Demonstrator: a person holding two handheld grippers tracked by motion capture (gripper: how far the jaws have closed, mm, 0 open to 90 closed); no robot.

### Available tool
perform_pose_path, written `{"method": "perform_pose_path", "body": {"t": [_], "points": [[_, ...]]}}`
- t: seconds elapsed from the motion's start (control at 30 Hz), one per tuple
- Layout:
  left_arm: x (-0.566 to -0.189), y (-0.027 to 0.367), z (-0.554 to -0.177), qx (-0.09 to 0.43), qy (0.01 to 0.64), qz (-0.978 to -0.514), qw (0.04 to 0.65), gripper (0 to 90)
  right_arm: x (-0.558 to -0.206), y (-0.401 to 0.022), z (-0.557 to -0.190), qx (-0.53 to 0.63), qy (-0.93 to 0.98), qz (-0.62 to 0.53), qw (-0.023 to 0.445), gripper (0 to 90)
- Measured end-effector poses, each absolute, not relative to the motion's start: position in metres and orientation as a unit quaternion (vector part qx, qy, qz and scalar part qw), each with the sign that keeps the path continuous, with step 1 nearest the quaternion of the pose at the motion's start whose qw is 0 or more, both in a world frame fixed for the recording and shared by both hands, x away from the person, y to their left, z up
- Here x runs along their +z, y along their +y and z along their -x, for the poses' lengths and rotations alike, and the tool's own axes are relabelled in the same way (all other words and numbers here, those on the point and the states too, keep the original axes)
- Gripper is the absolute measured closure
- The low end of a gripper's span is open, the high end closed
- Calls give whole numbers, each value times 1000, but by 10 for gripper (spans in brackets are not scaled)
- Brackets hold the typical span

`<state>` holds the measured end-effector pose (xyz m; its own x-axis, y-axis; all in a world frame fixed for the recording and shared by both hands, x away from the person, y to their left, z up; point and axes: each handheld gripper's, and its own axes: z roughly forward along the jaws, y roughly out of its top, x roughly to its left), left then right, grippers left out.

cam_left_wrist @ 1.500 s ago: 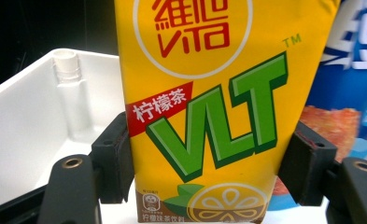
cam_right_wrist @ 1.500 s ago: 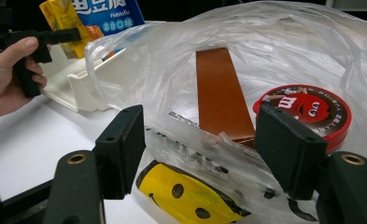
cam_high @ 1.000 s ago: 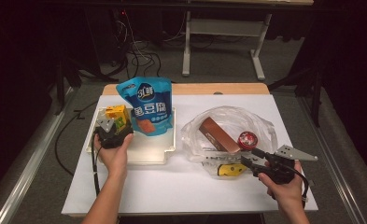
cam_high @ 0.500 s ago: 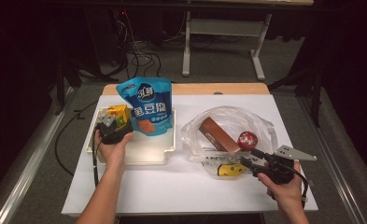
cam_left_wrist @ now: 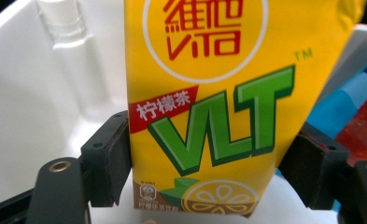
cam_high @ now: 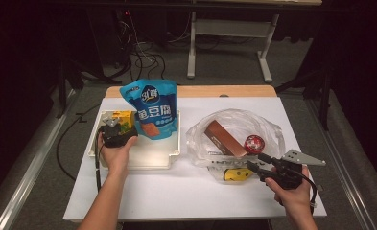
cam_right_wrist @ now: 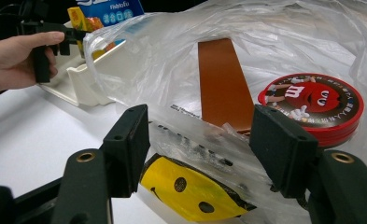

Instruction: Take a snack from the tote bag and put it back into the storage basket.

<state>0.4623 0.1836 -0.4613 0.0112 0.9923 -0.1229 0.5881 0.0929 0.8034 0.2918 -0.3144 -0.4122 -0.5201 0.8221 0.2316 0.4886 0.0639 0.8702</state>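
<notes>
The left gripper (cam_left_wrist: 204, 172) had just been opening its jaws off the lemon tea carton (cam_left_wrist: 209, 107) standing in the white tray (cam_high: 128, 160), a release step needing a clean retreat, while the right gripper (cam_right_wrist: 204, 144) held its jaws apart at the plastic bag (cam_right_wrist: 181, 56)

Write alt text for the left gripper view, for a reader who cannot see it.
A yellow lemon-tea drink carton with green "VLT" lettering stands between the left gripper's two black jaws, which have just been opening. It sits in a white plastic tray.

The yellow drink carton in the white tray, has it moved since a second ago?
No. In the high view the yellow drink carton stands at the same far left corner of the white tray, beside the blue pouch.
</notes>
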Motion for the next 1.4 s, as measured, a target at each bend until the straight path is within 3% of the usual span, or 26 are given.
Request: {"method": "perform_pose_path", "body": {"t": [0.37,0.53,0.63,0.77,0.87,1.03,1.2,1.4], "points": [[-455,176,-439,287,638,-628,340,218,-413,-312,-291,499,715,-461,167,388],[-461,172,-416,296,658,-609,329,253,-414,-310,-291,496,718,-459,167,385],[-465,175,-406,298,662,-595,346,385,-414,-309,-291,491,722,-457,172,384],[-467,180,-406,272,657,-594,376,692,-415,-308,-291,491,722,-458,169,385],[-463,178,-410,274,649,-601,377,813,-415,-308,-291,491,722,-459,168,387],[-459,174,-420,226,651,-642,335,900,-416,-309,-291,492,721,-459,167,396],[-465,172,-422,255,641,-649,320,900,-416,-311,-291,491,721,-459,167,401],[-468,174,-425,243,648,-659,294,900,-416,-309,-291,490,724,-457,164,407]]}}
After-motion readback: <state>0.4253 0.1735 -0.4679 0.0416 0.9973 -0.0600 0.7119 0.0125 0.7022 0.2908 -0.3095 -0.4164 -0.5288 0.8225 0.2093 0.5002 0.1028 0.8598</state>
